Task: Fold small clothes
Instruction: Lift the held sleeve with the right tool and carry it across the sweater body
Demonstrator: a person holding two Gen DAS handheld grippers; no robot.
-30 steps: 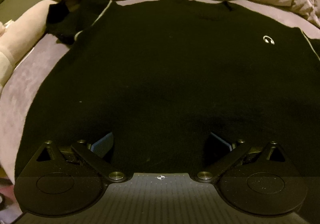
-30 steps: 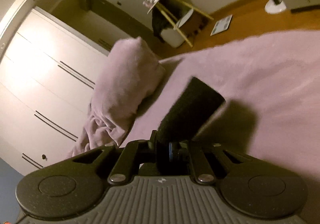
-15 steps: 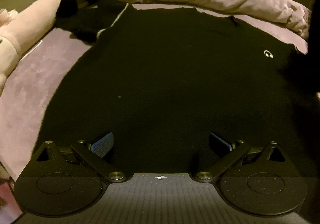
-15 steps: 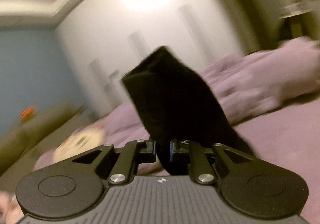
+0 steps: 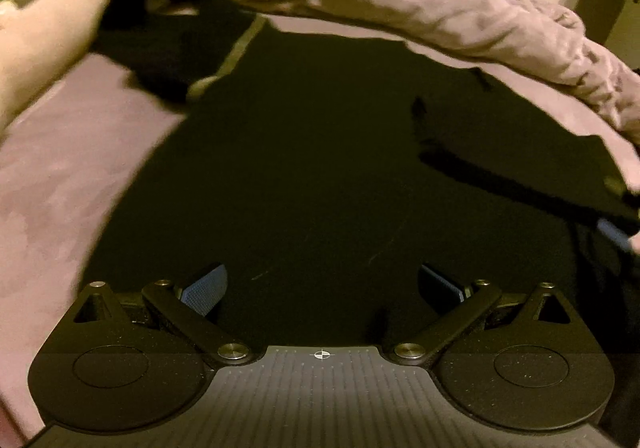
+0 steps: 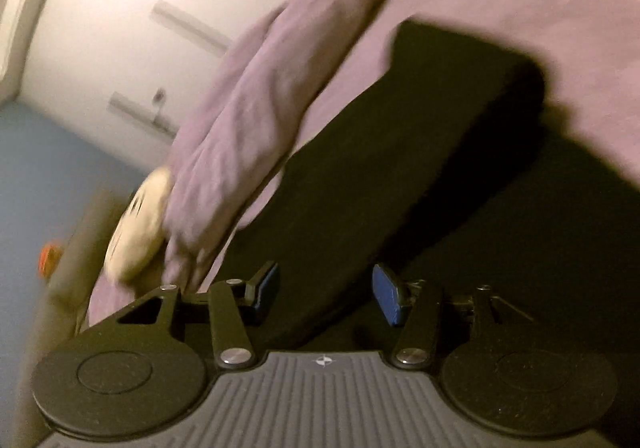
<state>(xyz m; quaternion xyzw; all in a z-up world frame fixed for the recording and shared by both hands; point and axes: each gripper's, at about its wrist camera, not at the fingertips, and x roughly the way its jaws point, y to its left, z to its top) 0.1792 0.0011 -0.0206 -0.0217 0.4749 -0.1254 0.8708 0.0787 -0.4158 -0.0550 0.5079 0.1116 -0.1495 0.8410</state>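
A black sweater (image 5: 304, 167) lies spread flat on the purple bed (image 5: 60, 175). My left gripper (image 5: 320, 284) hovers over its lower body, open, with nothing between its blue pads. One black sleeve (image 6: 420, 135) is laid back across the sweater's body. It runs forward from between the jaws of my right gripper (image 6: 326, 292). Those jaws are opening, and the pads (image 6: 386, 296) stand off the sleeve on both sides. In the left wrist view the same sleeve (image 5: 520, 183) crosses the right side, with the right gripper's blue pad (image 5: 616, 236) at the frame edge.
A crumpled purple duvet (image 5: 440, 15) is heaped along the far side of the bed, also in the right wrist view (image 6: 248, 107). A pale pink cushion (image 5: 40, 43) lies at far left. A white wardrobe (image 6: 132, 7) stands behind the bed.
My right gripper swung around with the sleeve and laid it over the sweater's body, and its jaws have parted. The left gripper shifted across the sweater; the small white logo is now covered.
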